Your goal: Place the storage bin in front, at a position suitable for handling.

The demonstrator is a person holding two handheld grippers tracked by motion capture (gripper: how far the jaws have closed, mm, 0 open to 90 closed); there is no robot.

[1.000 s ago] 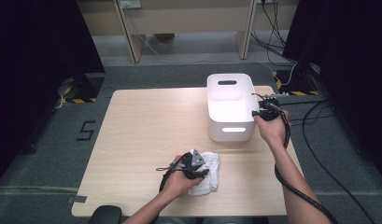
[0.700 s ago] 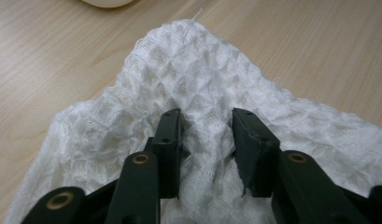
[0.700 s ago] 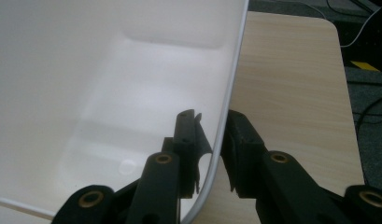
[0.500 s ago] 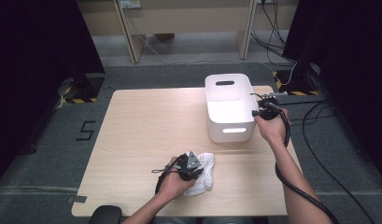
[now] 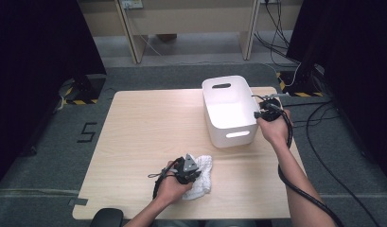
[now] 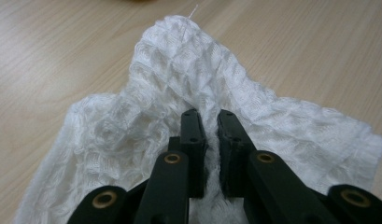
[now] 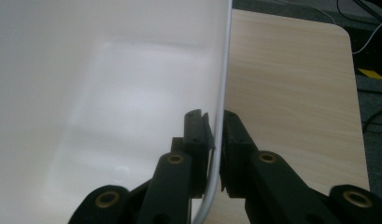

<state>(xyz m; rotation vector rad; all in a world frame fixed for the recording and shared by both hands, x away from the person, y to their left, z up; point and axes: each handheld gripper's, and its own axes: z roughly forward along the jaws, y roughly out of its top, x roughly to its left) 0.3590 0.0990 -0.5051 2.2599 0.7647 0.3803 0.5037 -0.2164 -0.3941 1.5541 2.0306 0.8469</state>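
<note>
Pinching a fold of the white waffle-weave cloth [image 6: 193,93], the left hand-held gripper [image 6: 208,122] has just closed its jaws on the fabric, which lies bunched near the front edge of the table [image 5: 144,123]. The right hand-held gripper [image 7: 213,122] has likewise just closed, clamping the right-hand wall of the white plastic bin [image 5: 229,111], one jaw inside and one outside. The bin stands toward the table's far right.

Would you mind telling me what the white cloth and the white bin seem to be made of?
The cloth looks like soft woven cotton, matt, with a raised waffle weave. The bin looks like thin moulded plastic, smooth with a slight sheen, with cut-out handle slots.
</note>
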